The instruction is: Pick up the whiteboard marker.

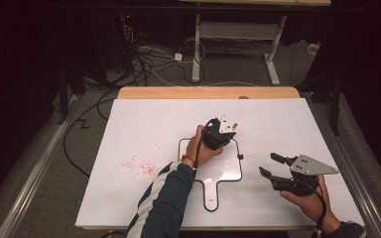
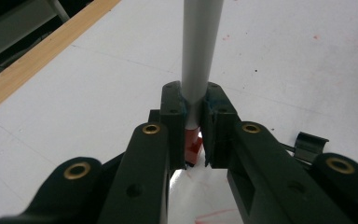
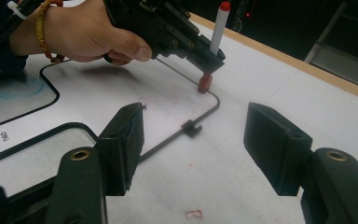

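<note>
Marker (image 2: pixel 200 51), white-barrelled with a red tip, stands almost upright in the left hand-held gripper (image 1: pixel 217 135), whose jaws are pinched tight on the lower barrel. In the right gripper view its red tip (image 3: pixel 205 82) appears to touch, or sit just above, a small handled whiteboard (image 1: pixel 228 171) with a thin black rim, close to the board's far corner, and a red cap end (image 3: pixel 224 6) tops the barrel.

On the high view the board lies at the middle of the white surface (image 1: pixel 144 124), its short handle pointing toward six o'clock. A small black clip (image 3: pixel 191 127) sits on the rim on the three o'clock side. Red smudges (image 1: pixel 136 166) mark the surface out at nine o'clock from the board, well apart from it.

Right hand-held gripper (image 1: pixel 273 168) hovers at four o'clock from the board, jaws spread wide and holding nothing, aimed toward the board's right edge.

Risks, as I judge them: the board is not pinned down, so a stroke of the tip could drag it sideways. The tip works so near the rim that it could run off onto the surface. A long barrel held low may pivot in the jaws under pressure.
</note>
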Tool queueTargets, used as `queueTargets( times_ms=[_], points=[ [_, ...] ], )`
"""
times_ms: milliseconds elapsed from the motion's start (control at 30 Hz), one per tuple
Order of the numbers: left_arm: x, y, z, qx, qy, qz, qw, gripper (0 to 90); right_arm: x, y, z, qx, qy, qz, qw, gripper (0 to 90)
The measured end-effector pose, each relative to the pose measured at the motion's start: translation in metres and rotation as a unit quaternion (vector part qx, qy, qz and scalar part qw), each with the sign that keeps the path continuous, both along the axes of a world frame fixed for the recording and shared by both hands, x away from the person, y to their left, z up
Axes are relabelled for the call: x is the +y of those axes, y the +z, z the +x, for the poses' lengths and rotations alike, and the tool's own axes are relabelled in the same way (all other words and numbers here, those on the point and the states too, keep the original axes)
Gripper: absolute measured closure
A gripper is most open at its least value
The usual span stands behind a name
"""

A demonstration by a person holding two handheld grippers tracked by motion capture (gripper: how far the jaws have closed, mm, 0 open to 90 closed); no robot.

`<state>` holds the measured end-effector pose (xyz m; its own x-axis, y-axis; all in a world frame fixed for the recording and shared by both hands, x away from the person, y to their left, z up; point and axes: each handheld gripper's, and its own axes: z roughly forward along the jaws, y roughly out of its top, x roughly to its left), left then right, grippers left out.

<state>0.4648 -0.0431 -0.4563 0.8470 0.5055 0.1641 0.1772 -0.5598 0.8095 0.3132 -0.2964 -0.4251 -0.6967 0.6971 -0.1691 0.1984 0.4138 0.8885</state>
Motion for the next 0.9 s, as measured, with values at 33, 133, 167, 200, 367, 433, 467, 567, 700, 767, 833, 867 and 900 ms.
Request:
queueTargets(
  times_ms=[33, 133, 167, 200, 367, 433, 467, 567, 700, 767, 833, 867, 900],
  points=[
    [0.000, 0.000, 0.000, 0.006, -0.004, -0.006, 1.0000, 78.7, 0.000, 0.000, 0.000, 0.001, 0.000, 0.001, 1.0000, 39.0],
    [-0.001, 0.002, -0.003, 0.025, -0.036, -0.010, 0.9990, 78.8, 0.000, 0.001, 0.000, 0.001, -0.001, 0.003, 1.0000, 39.0],
    [-0.003, 0.003, -0.005, 0.029, -0.041, -0.009, 0.9987, 78.7, 0.000, 0.001, 0.000, 0.001, -0.001, 0.003, 1.0000, 39.0],
    [-0.003, 0.004, -0.006, 0.035, -0.050, -0.007, 0.9981, 78.7, -0.001, 0.001, 0.000, 0.000, 0.001, 0.003, 1.0000, 39.0],
    [0.006, 0.006, -0.003, 0.029, -0.019, 0.011, 0.9993, 78.7, 0.000, 0.001, -0.001, 0.001, -0.002, 0.000, 1.0000, 39.0],
    [0.015, 0.005, 0.000, 0.042, -0.007, 0.003, 0.9991, 78.7, 0.000, 0.001, -0.001, 0.001, -0.003, -0.002, 1.0000, 39.0],
    [0.018, 0.005, 0.001, 0.047, -0.007, 0.000, 0.9989, 78.8, -0.001, 0.001, -0.001, 0.000, -0.002, -0.001, 1.0000, 39.0],
    [0.025, 0.007, -0.003, 0.057, -0.011, 0.005, 0.9983, 78.8, -0.002, 0.001, -0.001, 0.002, -0.005, -0.001, 1.0000, 39.0],
    [0.030, 0.009, -0.012, 0.077, -0.028, 0.002, 0.9966, 78.8, -0.002, 0.001, -0.001, 0.002, -0.004, 0.000, 1.0000, 38.9],
    [0.031, 0.008, -0.015, 0.096, -0.045, -0.011, 0.9943, 78.8, -0.002, 0.002, -0.002, 0.001, -0.003, 0.000, 1.0000, 39.0],
    [0.030, 0.008, -0.019, 0.092, -0.045, -0.009, 0.9947, 78.8, -0.001, 0.002, -0.002, 0.000, -0.003, -0.001, 1.0000, 38.9],
    [0.028, 0.008, -0.021, 0.085, -0.047, -0.008, 0.9953, 78.8, 0.000, 0.002, -0.002, 0.000, -0.003, -0.001, 1.0000, 38.9],
    [0.028, 0.007, -0.021, 0.081, -0.045, -0.010, 0.9956, 78.8, 0.000, 0.002, -0.001, 0.000, -0.003, -0.002, 1.0000, 39.0]
  ],
)
